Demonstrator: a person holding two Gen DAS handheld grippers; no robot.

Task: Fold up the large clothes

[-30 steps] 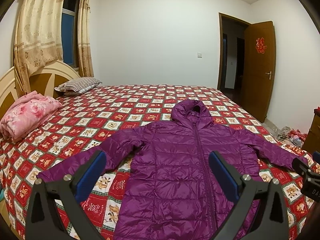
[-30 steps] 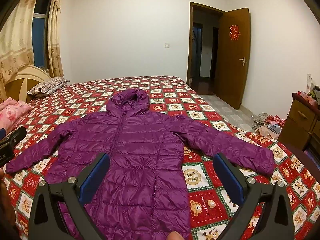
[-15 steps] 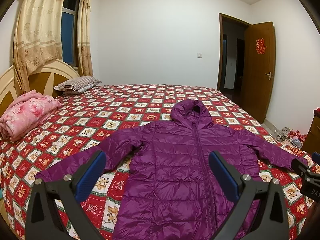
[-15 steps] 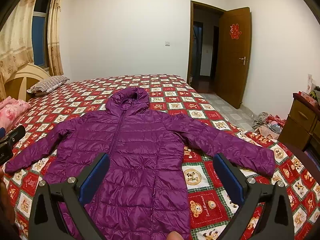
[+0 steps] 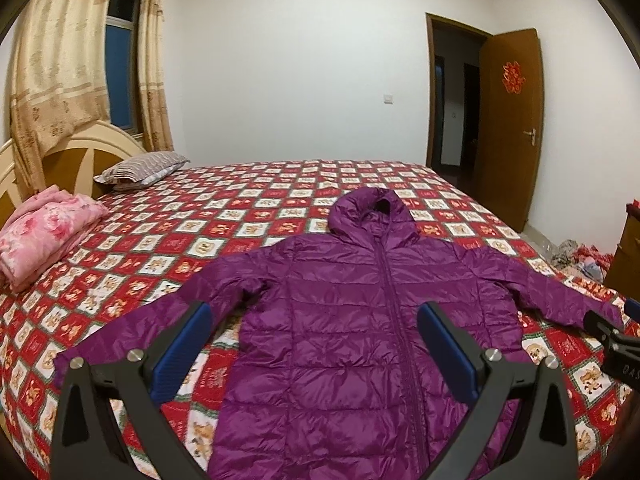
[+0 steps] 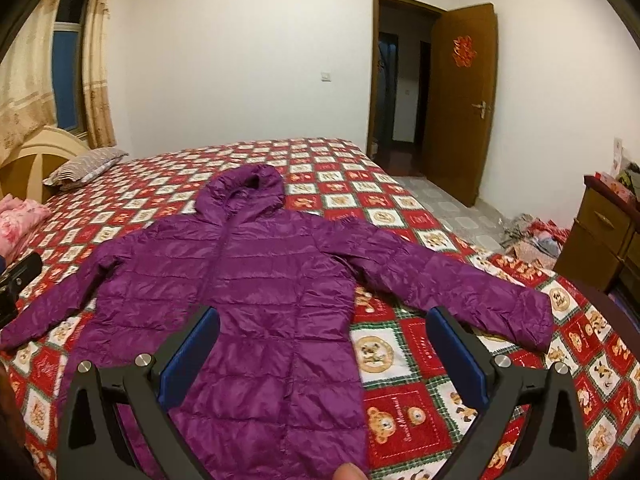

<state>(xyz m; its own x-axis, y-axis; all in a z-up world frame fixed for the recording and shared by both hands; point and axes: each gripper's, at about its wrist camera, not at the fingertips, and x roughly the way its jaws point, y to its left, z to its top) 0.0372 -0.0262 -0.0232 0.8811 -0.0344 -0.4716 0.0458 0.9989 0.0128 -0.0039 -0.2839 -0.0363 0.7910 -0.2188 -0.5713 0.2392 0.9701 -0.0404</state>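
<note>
A purple hooded puffer jacket [image 5: 352,320] [image 6: 256,280] lies flat and zipped on the bed, hood toward the far wall, both sleeves spread out sideways. My left gripper [image 5: 314,312] hovers open above the jacket's lower left half, nothing between its blue pads. My right gripper [image 6: 324,320] is also open, held above the jacket's lower right side and the bare bedspread beside it. Each gripper shows at the other view's edge: the right one [image 5: 612,344], the left one [image 6: 16,280].
The bed carries a red, white and green checked bedspread [image 5: 224,208] [image 6: 400,364]. A folded pink blanket [image 5: 44,232] and a striped pillow [image 5: 140,164] lie near the headboard [image 5: 72,152]. An open wooden door [image 6: 460,104], a wooden dresser [image 6: 600,228] and floor clutter [image 6: 532,236] are at the right.
Both views have pulled back slightly and shifted; the jacket sits a bit lower and more fully in frame. Both grippers stay open and the jacket has not moved.
</note>
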